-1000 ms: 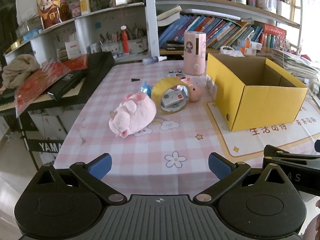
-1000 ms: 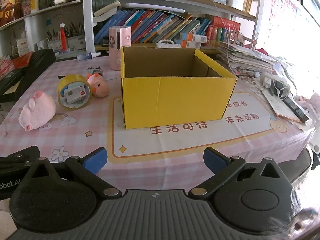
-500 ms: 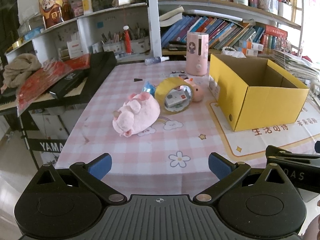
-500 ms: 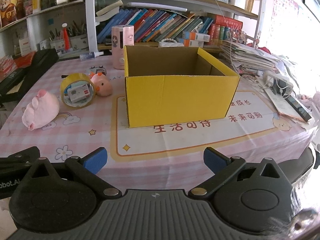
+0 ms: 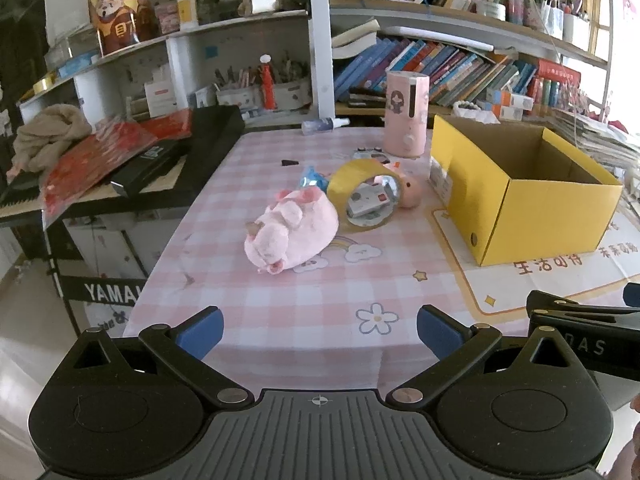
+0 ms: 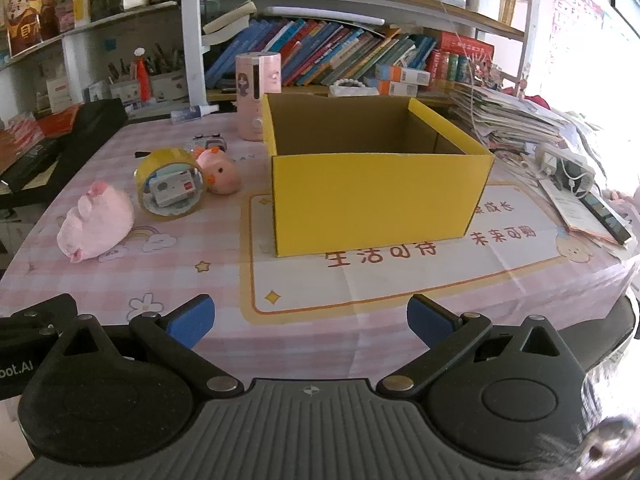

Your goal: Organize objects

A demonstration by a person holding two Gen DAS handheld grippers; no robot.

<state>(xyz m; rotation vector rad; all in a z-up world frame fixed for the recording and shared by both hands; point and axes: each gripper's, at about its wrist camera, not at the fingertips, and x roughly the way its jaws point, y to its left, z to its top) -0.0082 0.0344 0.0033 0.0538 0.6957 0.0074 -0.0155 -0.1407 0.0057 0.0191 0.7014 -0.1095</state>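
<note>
Cluttered bookshelves back a pink checked table [image 5: 320,304], and the yellow box [image 6: 376,196] sits on it, open and apparently empty. Left of the box there's a plush pig [image 5: 294,230], a tape roll [image 5: 366,196] standing on edge with a small card tucked inside, and a little pig toy [image 6: 220,172] between roll and box.

Plush looks soft and light, so I'd pinch it across the fat middle; it'll squash but shouldn't slip. Tape roll is stiff and could roll away, so grab through the rim.

Left gripper [image 5: 318,330] and right gripper [image 6: 308,320] both hang near the table's front edge, well short of the box, fingers spread wide, holding nothing.
</note>
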